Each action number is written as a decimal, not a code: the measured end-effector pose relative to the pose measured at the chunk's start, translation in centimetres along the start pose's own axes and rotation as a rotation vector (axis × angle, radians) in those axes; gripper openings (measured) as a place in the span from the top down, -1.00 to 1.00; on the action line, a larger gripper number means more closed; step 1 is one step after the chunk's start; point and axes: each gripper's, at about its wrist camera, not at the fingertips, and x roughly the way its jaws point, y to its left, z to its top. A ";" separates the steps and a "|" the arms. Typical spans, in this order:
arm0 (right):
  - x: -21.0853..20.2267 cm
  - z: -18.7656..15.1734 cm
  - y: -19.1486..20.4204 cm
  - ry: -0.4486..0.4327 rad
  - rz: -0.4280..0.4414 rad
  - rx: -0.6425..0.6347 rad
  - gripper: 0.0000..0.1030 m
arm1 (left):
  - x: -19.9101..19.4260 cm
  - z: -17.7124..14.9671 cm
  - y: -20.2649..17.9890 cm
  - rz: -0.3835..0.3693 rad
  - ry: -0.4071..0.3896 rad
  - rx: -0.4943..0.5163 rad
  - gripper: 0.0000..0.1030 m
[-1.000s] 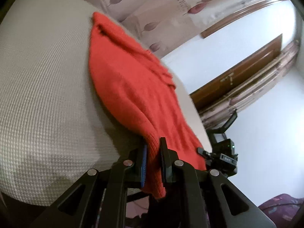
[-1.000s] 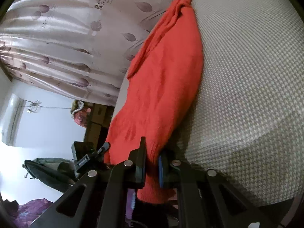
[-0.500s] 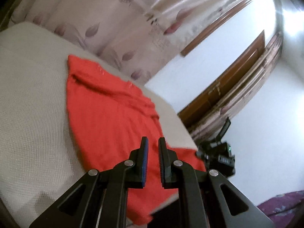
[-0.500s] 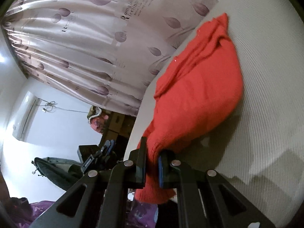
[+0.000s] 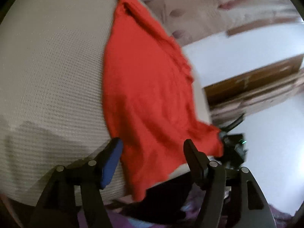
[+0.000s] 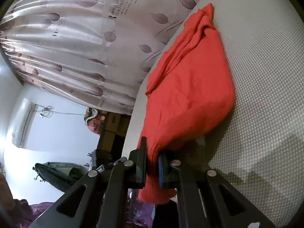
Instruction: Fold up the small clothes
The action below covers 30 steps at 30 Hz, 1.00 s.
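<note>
A red knitted garment (image 5: 148, 87) lies on a beige textured table (image 5: 47, 66), with its near hem hanging over the table's edge. My left gripper (image 5: 153, 146) is open, its jaws wide apart on either side of the hem, holding nothing. My right gripper (image 6: 152, 157) is shut on the other corner of the red garment (image 6: 190, 95) and lifts it a little off the table (image 6: 266, 76). The far end of the garment is bunched near the curtain.
A leaf-patterned curtain (image 6: 85, 38) hangs behind the table. A wooden door frame (image 5: 256, 76) and white wall are at the right in the left wrist view. A black camera on a stand (image 5: 233, 144) is beyond the table edge. Boxes and dark clutter (image 6: 106, 129) are past the far side.
My left gripper has opened and let go of the red garment, whose hem now lies over the table edge. My right gripper still holds its corner.
</note>
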 end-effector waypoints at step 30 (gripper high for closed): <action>0.1 -0.7 -0.5 -0.003 0.006 0.019 0.81 | 1.1 -2.2 -5.6 -0.006 -0.048 0.191 0.89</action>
